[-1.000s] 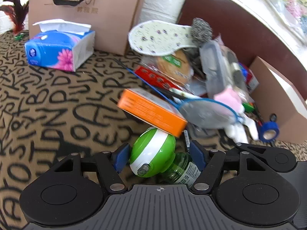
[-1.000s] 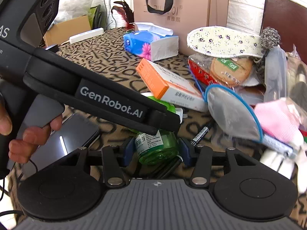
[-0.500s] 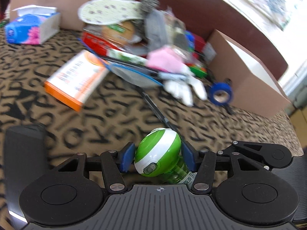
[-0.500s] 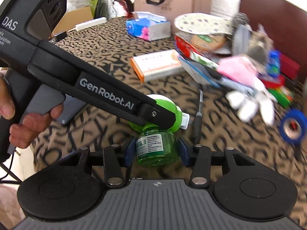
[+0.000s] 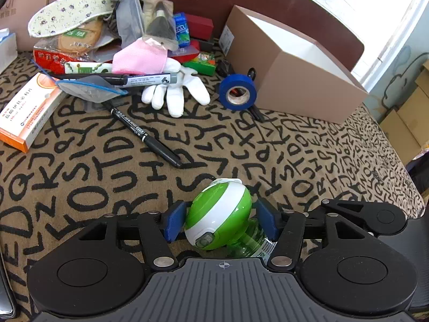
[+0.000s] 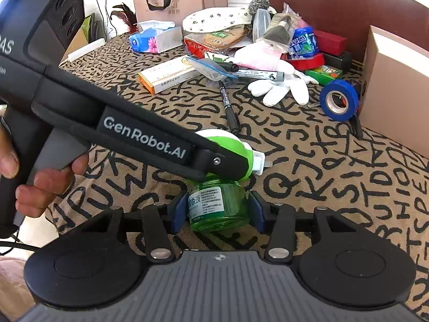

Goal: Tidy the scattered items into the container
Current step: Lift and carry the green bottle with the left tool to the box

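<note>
A green mosquito-repellent device is held off the patterned tablecloth between both grippers. My left gripper (image 5: 218,214) has its blue pads against the green-and-white round head (image 5: 219,212), and its jaws are opening slightly. My right gripper (image 6: 218,209) is shut on the green liquid bottle (image 6: 218,204) below the head. The left gripper's black finger (image 6: 214,161) crosses the right wrist view over the head. The open brown cardboard box (image 5: 281,80) stands at the far right, also in the right wrist view as the box (image 6: 388,80).
A blue tape roll (image 5: 237,92), a white glove (image 5: 174,94), a black marker (image 5: 142,131) and an orange medicine box (image 5: 26,110) lie on the cloth. Behind them is a pile with an insole, pink cloth and snack packets. A hand (image 6: 40,185) grips the left handle.
Both grippers have carried the device to the right, away from the orange box and the pile. The cardboard box and tape roll have come nearer and more central.
</note>
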